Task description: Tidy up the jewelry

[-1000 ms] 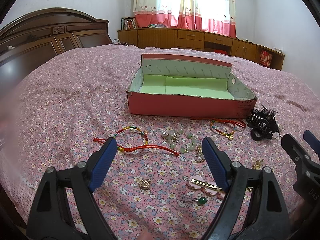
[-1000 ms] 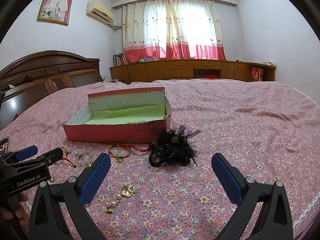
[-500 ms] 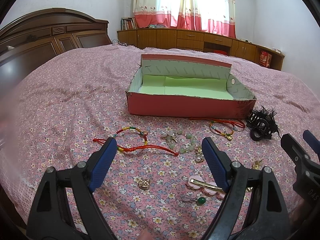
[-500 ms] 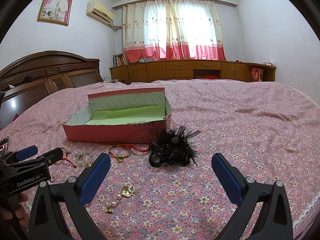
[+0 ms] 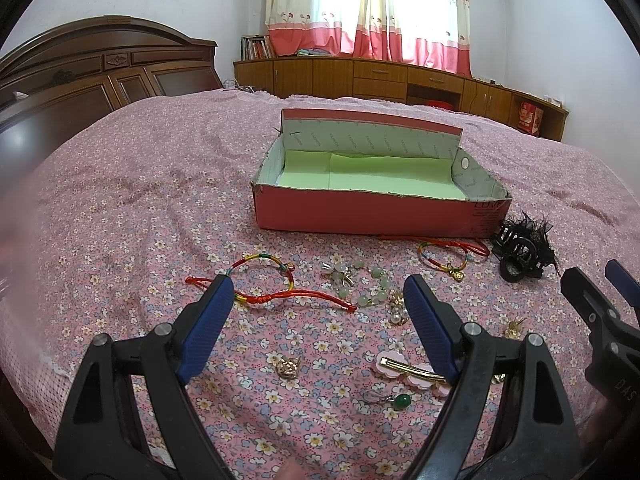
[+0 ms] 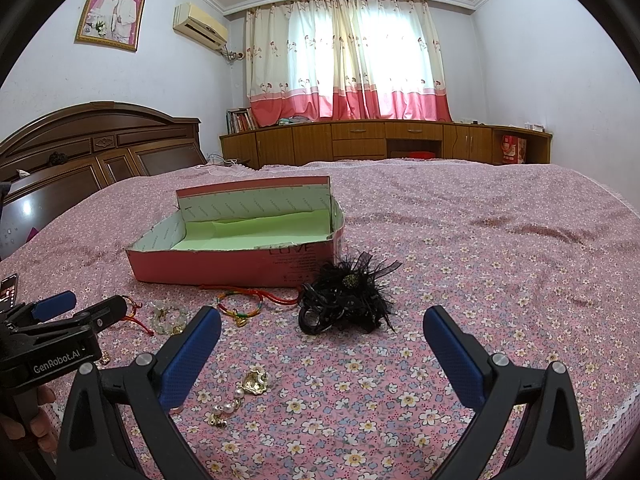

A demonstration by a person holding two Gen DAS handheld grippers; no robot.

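Observation:
An open pink box [image 5: 372,212] with a green lining sits on the bed; it also shows in the right wrist view [image 6: 224,266]. In front of it lie a multicoloured cord bracelet [image 5: 276,280], a pale green bead bracelet [image 5: 360,280], a second cord bracelet [image 5: 444,256], a black feathered hair clip [image 5: 524,248], a gold charm [image 5: 288,368], a pink hair clip [image 5: 408,372] and a green pendant [image 5: 396,400]. My left gripper [image 5: 316,320] is open and empty just above the jewelry. My right gripper [image 6: 320,352] is open and empty, near the black hair clip [image 6: 344,300] and a pearl earring [image 6: 244,392].
The bed has a pink flowered cover [image 6: 480,260]. A dark wooden headboard [image 5: 100,76] stands at the left. Wooden cabinets [image 6: 380,140] run under the curtained window at the back. A phone [image 6: 8,288] lies at the far left.
The left gripper has drawn slightly back, so the box and jewelry sit a little farther off. The right view is unchanged.

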